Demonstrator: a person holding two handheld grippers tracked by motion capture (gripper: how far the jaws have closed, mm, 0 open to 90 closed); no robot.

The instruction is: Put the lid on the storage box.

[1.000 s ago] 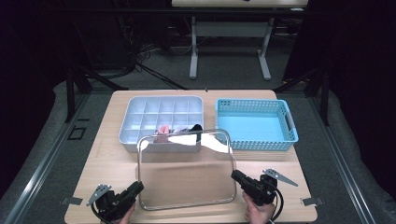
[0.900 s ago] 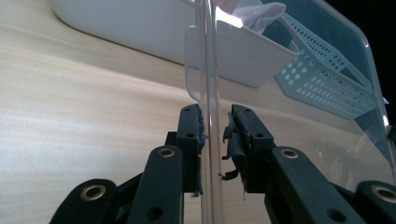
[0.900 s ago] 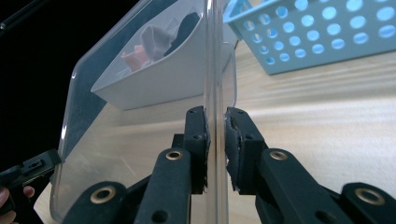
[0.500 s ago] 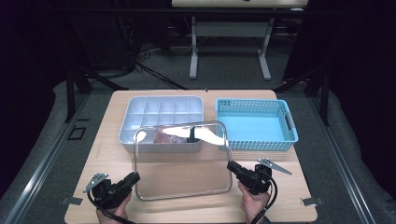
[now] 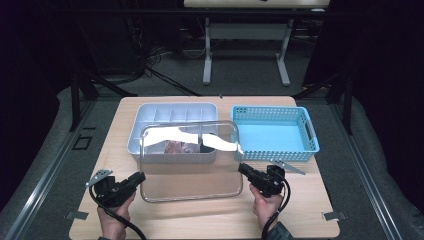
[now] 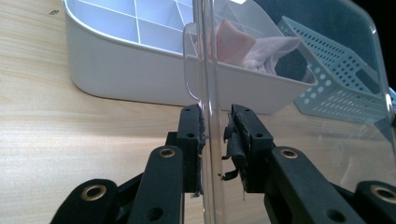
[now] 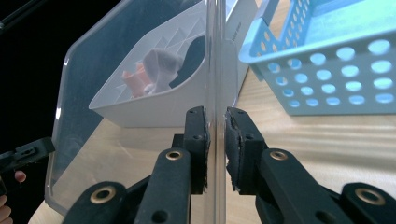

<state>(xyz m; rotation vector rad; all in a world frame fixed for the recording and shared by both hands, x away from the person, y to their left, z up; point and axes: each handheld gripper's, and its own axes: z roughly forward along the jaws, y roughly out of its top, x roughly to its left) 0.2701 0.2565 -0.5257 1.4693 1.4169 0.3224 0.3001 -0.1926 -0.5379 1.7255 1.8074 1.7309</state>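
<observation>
1. Hanging above the wooden table (image 5: pixel 300 210), the clear plastic lid (image 5: pixel 190 165) spans between both grippers, its far edge over the white compartment tray (image 5: pixel 150 117).
2. Left gripper (image 6: pixel 215 140): jaws nearly closed, clamping the lid's left rim.
3. Right gripper (image 7: pixel 216 140): jaws likewise pinching the right rim, near the blue basket (image 5: pixel 305 125).

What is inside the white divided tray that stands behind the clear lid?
The white divided tray holds pink and white cloth pieces and something dark in its near right compartments. The far compartments look empty. The clear lid and its glare cover the rest.
</observation>
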